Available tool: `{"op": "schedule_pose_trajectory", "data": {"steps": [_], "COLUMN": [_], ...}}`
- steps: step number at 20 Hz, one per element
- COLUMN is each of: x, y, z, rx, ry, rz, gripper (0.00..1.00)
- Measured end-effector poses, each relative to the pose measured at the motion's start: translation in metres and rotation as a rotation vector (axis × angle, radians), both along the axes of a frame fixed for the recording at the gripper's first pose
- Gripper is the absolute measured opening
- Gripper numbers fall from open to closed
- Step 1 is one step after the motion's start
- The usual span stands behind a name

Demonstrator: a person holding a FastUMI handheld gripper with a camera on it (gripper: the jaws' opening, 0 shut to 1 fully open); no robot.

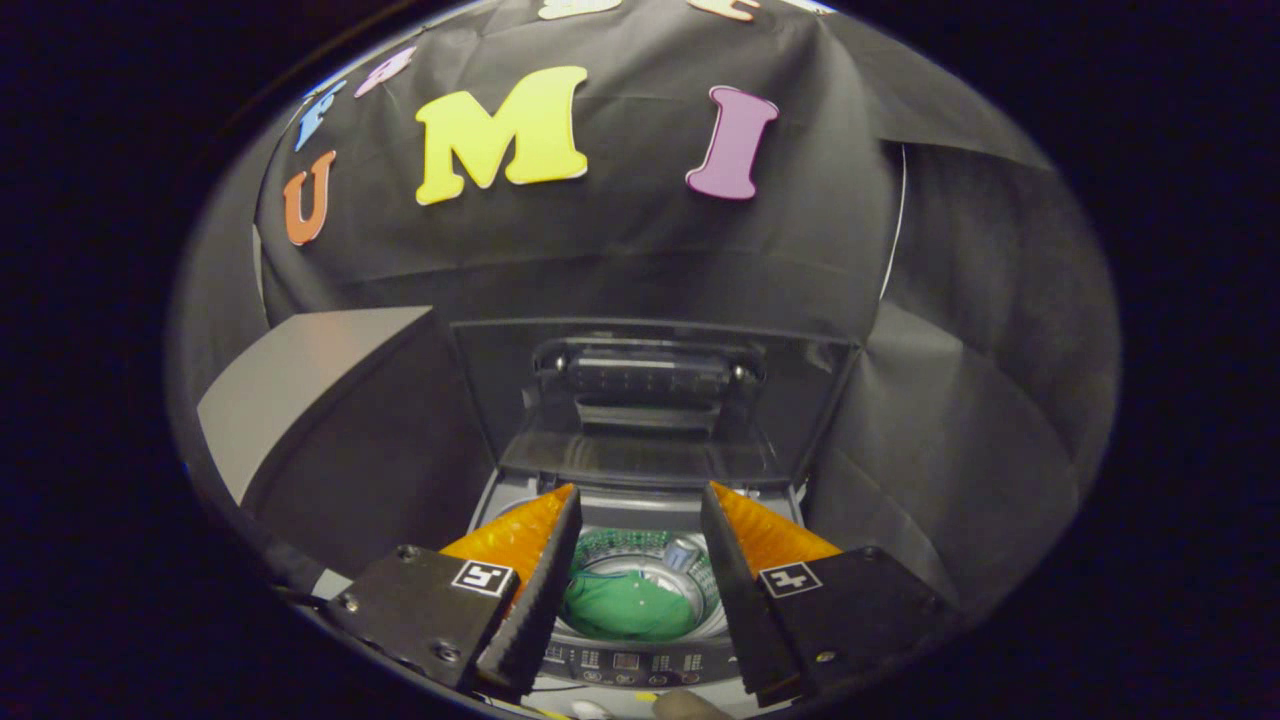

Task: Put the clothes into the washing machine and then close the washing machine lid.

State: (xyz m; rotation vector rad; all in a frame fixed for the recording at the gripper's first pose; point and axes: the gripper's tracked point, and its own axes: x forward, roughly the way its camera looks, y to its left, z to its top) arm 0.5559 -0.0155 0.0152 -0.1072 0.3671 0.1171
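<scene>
A small top-loading washing machine (640, 668) stands below and just ahead of my fingers. Its see-through lid (650, 400) stands raised upright behind the drum. A green piece of clothing (625, 608) lies inside the drum, seen through the gap between my fingers. A small pale item (682, 552) rests at the drum's far rim beside it. My gripper (640, 495) hovers above the drum opening, open, with nothing between its fingers. The control panel with buttons (625, 662) runs along the machine's near edge.
A grey box or cabinet (300, 390) stands to the left of the machine. Black cloth walls close in behind and to the right. A fingertip of a person (685, 705) shows at the machine's near edge.
</scene>
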Motion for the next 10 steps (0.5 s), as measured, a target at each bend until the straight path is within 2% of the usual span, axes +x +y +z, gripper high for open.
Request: {"op": "schedule_pose_trajectory", "data": {"steps": [10], "x": [0.061], "y": [0.003], "z": [0.059], "rx": [0.062], "ry": [-0.055], "rz": [-0.025], "gripper": [0.76]}}
